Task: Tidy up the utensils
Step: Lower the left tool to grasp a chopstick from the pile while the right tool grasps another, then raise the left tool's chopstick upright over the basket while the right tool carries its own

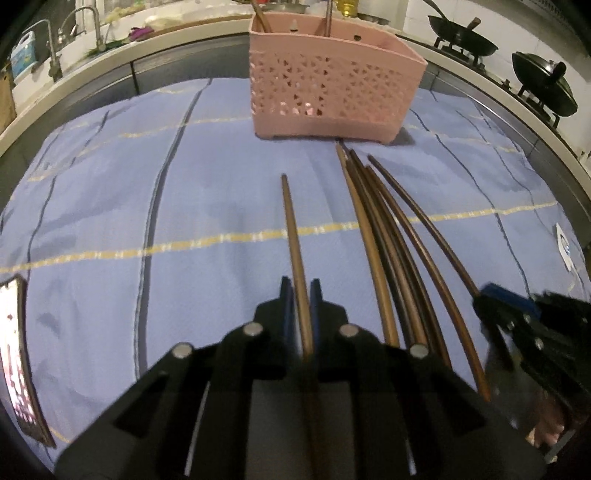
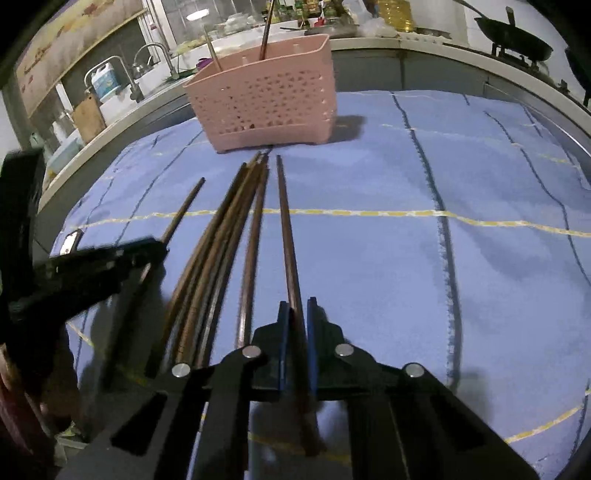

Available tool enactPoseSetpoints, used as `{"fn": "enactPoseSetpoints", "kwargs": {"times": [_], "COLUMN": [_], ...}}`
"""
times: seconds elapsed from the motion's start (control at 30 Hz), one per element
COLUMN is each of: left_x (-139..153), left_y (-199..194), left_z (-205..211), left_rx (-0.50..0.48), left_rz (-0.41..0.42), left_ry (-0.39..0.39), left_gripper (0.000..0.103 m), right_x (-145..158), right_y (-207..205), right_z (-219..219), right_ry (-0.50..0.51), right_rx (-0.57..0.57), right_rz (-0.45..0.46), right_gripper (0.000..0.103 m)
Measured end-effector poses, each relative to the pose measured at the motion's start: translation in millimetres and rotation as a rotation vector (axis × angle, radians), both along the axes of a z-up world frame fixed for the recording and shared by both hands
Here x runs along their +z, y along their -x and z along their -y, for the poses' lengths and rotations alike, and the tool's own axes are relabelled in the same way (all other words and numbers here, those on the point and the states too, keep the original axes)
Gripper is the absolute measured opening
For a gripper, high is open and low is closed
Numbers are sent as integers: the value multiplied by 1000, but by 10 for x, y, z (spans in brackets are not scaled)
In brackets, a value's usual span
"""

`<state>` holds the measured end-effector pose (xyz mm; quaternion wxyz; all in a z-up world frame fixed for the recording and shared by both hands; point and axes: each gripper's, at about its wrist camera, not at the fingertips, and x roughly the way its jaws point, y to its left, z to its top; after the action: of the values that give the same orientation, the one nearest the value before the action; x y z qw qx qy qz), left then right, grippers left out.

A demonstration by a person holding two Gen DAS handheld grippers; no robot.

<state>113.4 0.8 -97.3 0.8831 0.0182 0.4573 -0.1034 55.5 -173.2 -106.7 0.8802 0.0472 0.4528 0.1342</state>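
Several brown chopsticks (image 1: 384, 236) lie in a loose bundle on a blue checked cloth (image 1: 110, 221), pointing at a pink perforated utensil basket (image 1: 332, 85) that holds two upright utensils. My left gripper (image 1: 301, 291) is shut on a single chopstick (image 1: 291, 221) lying apart, left of the bundle. In the right wrist view my right gripper (image 2: 297, 312) is shut on the rightmost chopstick (image 2: 286, 229), beside the bundle (image 2: 218, 243). The basket (image 2: 266, 103) stands just beyond the tips. Each gripper shows in the other's view: the right gripper (image 1: 491, 295) and the left gripper (image 2: 155, 245).
A phone (image 1: 18, 350) with a lit screen lies at the cloth's left edge. Behind the table runs a counter with faucets (image 1: 96, 26), a blue jug (image 1: 22, 55) and two black woks (image 1: 461, 35) on a stove. A white tag (image 1: 563, 247) is at the cloth's right edge.
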Motion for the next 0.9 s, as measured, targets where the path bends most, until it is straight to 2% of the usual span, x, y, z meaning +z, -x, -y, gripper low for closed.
{"fn": "enactPoseSetpoints", "kwargs": {"times": [0.2,0.33,0.47,0.53,0.6,0.67,0.7,0.9], "left_x": [24,24,10,0,6,42,94,806], "left_y": [-280,-420,-504,-546,-581,-610,-596,-186], "left_z": [25,26,53,75,72,21,-22,-267], "left_rx": [-3,2,-3,-6,-13,-20,-18,-41], "left_rz": [13,24,53,75,72,37,37,218], "left_ry": [-22,-8,4,-1,16,73,106,202], "left_gripper": [15,15,15,7,6,5,5,5], "right_x": [27,55,67,65,70,102,158,762], "right_y": [-230,-654,-1153,-1303,-1390,-1372,-1312,-592], "right_z": [-79,-213,-384,-433,-470,-405,-362,-99], "right_ry": [25,71,73,56,58,-12,-42,-131], "right_rx": [33,58,91,100,108,100,96,97], "right_rz": [-16,5,0,3,1,-29,-13,232], "right_gripper": [10,10,10,8,4,4,4,5]}}
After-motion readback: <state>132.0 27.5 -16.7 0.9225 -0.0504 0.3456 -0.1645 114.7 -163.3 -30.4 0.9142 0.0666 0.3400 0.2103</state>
